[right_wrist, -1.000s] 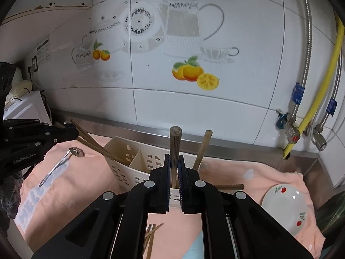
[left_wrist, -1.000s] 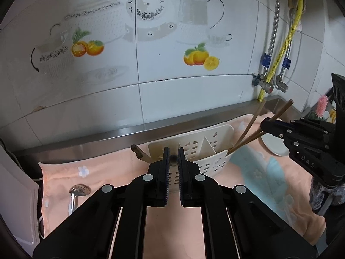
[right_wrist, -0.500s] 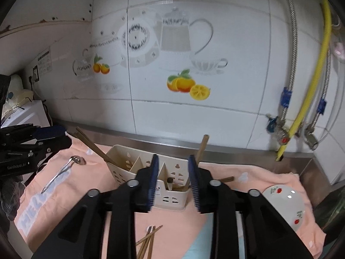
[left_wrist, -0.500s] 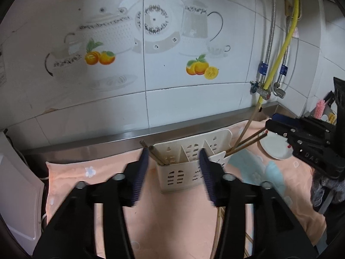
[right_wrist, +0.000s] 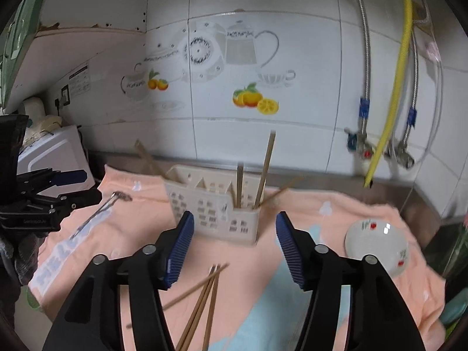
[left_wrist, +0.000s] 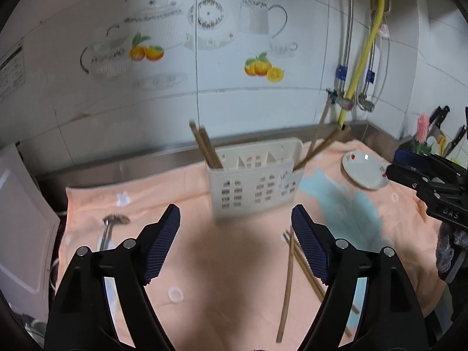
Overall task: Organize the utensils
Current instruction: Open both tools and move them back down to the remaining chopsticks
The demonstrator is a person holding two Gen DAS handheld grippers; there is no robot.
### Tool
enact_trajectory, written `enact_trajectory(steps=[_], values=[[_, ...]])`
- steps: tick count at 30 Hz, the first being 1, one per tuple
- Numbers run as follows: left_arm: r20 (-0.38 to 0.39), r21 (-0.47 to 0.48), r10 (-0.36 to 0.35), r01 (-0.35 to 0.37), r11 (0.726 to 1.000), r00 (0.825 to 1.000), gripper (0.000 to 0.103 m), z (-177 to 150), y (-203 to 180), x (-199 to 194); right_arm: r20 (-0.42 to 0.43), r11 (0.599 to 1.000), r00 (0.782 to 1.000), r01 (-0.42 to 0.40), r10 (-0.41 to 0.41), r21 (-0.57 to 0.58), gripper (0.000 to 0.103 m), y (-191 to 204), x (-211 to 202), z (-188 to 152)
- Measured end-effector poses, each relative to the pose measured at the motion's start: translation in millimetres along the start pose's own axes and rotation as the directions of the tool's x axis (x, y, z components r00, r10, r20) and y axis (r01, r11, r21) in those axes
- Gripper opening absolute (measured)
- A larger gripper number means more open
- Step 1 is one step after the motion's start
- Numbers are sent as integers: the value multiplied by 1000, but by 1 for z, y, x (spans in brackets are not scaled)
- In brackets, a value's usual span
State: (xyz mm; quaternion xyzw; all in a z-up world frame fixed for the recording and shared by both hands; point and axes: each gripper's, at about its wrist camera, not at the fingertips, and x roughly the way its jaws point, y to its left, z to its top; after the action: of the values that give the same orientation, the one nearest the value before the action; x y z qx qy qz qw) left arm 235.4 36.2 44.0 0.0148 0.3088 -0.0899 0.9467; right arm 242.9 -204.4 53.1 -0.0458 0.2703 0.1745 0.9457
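Observation:
A white slotted utensil holder (left_wrist: 254, 181) stands upright on the peach towel (left_wrist: 204, 263); it also shows in the right wrist view (right_wrist: 216, 210). Wooden chopsticks stand in its left end (left_wrist: 206, 147) and right end (right_wrist: 264, 169). Several loose chopsticks (left_wrist: 289, 275) lie on the towel in front of it, also seen in the right wrist view (right_wrist: 201, 301). A metal spoon (left_wrist: 109, 228) lies at the left. My left gripper (left_wrist: 235, 242) is open and empty, before the holder. My right gripper (right_wrist: 235, 247) is open and empty, above the loose chopsticks.
A small white dish (left_wrist: 365, 172) with red marks sits on the towel at the right. Tiled wall with yellow hose and metal pipes (right_wrist: 389, 93) stands behind. A white appliance (right_wrist: 49, 158) is at the left; knives and a brush (left_wrist: 433, 134) at the far right.
Both grippers opened and pulled back from the holder. The right let go of a wooden chopstick, which now stands in the holder's right end. Loose chopsticks came into view.

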Motion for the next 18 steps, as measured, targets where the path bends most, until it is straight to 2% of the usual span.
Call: enact_trajectory(steps=[9, 18], values=[[-63, 1, -1, 1, 1000, 998, 86, -52, -6, 8, -90, 1000, 996, -11, 12, 16, 60, 10, -4, -70], [-122, -8, -10, 9, 1000, 992, 86, -95, -9, 18, -173, 1000, 985, -21, 22, 7, 60, 29, 1, -132]])
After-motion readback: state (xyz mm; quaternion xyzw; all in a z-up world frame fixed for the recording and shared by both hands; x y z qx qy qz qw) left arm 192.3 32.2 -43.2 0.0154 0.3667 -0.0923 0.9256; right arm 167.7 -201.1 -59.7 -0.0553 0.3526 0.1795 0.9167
